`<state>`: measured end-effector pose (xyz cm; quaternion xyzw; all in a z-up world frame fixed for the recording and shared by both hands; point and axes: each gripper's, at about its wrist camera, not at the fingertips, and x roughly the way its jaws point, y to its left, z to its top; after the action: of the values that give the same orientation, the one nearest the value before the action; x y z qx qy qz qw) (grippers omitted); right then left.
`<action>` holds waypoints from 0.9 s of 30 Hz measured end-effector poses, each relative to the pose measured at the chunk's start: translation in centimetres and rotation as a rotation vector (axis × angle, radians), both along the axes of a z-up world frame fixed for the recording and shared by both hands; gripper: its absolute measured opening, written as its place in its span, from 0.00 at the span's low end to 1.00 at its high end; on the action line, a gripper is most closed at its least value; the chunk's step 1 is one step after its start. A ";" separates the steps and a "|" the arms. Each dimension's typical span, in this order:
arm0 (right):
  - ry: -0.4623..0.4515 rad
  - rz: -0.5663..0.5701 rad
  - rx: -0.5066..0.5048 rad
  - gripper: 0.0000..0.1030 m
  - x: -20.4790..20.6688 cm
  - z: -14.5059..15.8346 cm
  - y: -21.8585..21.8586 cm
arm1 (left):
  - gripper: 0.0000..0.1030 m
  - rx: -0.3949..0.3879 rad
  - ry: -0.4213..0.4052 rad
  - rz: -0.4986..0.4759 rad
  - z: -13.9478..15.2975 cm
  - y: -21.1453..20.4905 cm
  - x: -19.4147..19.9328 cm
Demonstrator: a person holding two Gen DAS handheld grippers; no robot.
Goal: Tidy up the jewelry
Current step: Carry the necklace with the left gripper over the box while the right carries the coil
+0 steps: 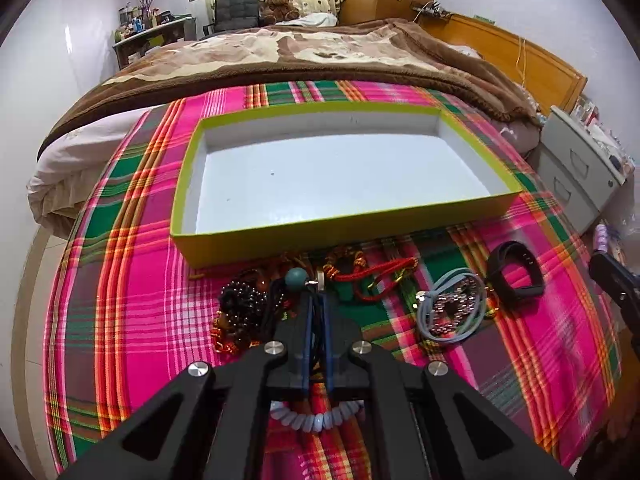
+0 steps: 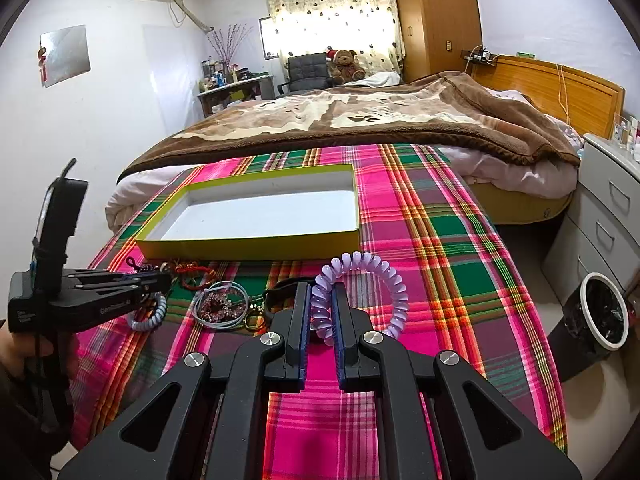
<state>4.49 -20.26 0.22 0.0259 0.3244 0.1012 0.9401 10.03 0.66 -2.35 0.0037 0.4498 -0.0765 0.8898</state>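
The left gripper (image 1: 316, 300) had closed on a dark cord with a teal bead (image 1: 296, 278); the right gripper (image 2: 320, 312) gripped a lilac spiral coil bracelet (image 2: 368, 284). Lifting slowly should free tangles before reaching the yellow-green cardboard tray (image 1: 256, 242).

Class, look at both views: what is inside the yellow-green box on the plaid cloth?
The box holds no jewelry; only its bare white floor with a few small dark specks shows. Its near wall hides the strip of floor just behind it.

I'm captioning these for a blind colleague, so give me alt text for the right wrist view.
The right hand-held gripper is shut on a lilac spiral bracelet above a pink and green plaid cloth. Beyond lies an empty yellow-green box; at left, the left hand-held gripper reaches into a jewelry pile.
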 end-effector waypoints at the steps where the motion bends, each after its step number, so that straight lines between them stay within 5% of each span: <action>1: -0.003 0.000 -0.001 0.10 0.0 0.2 0.0 | 0.05 -0.005 -0.008 0.003 0.3 0.1 -0.2; 13: -0.053 0.050 -0.022 0.10 1.2 3.5 1.0 | 0.05 -0.050 -0.114 -0.009 5.4 1.4 -0.8; 27: 0.000 0.174 -0.049 0.10 10.0 5.5 3.8 | 0.05 -0.093 -0.127 -0.009 7.0 3.4 4.7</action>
<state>14.45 -16.43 5.67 -0.0253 0.3276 0.1745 0.9282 14.73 4.10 4.65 -0.0306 0.3885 -0.1009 0.9154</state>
